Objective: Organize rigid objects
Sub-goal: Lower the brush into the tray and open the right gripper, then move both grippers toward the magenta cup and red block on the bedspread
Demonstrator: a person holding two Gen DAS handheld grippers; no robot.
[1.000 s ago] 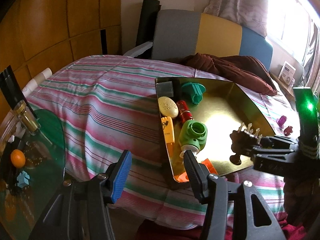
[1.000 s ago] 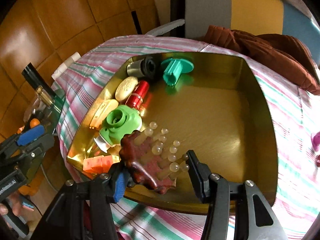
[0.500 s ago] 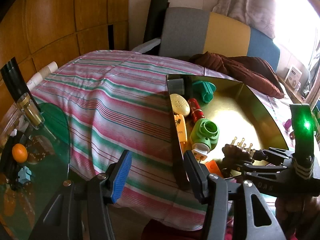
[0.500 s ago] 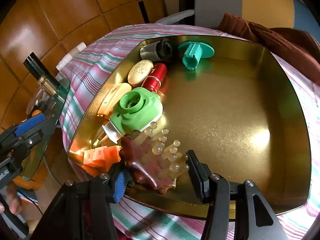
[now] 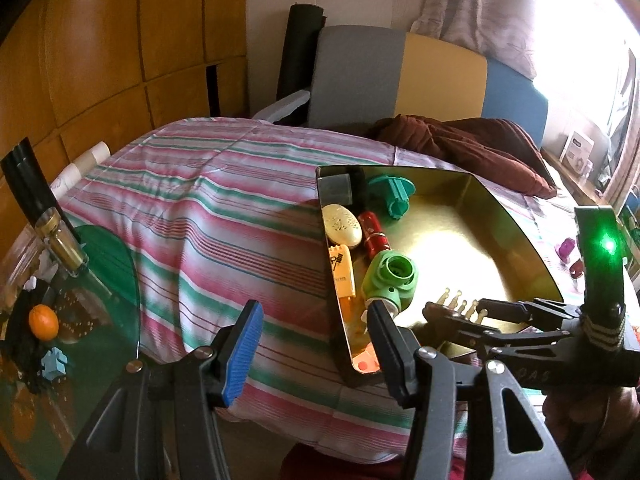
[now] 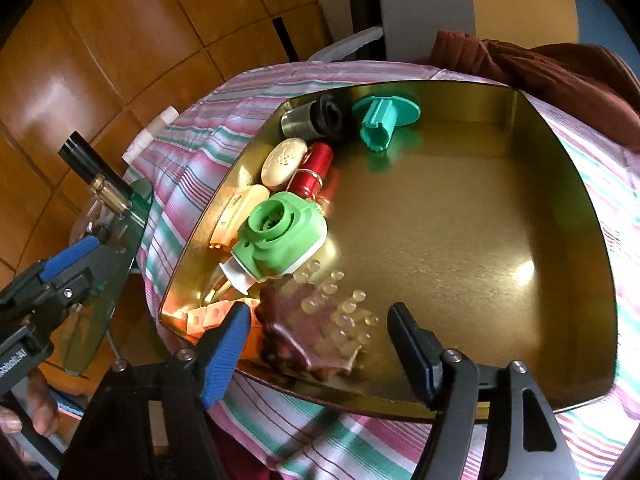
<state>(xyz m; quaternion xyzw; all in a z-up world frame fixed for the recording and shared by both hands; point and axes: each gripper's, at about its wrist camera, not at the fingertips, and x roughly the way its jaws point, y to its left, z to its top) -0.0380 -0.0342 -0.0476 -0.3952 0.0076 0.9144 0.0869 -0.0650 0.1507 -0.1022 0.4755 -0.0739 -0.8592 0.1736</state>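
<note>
The left gripper (image 5: 312, 344) hangs with its fingers (image 5: 244, 348) spread wide on nothing, over the striped bed (image 5: 192, 232) just left of the gold tray (image 6: 480, 240); the green camera toy (image 6: 280, 236) lies ahead of the right gripper (image 6: 320, 344); its fingers (image 6: 226, 350) have just been opening, and the brown spiked brush (image 6: 316, 328) lies between them on the tray's near edge, the pads clear of it.
</note>
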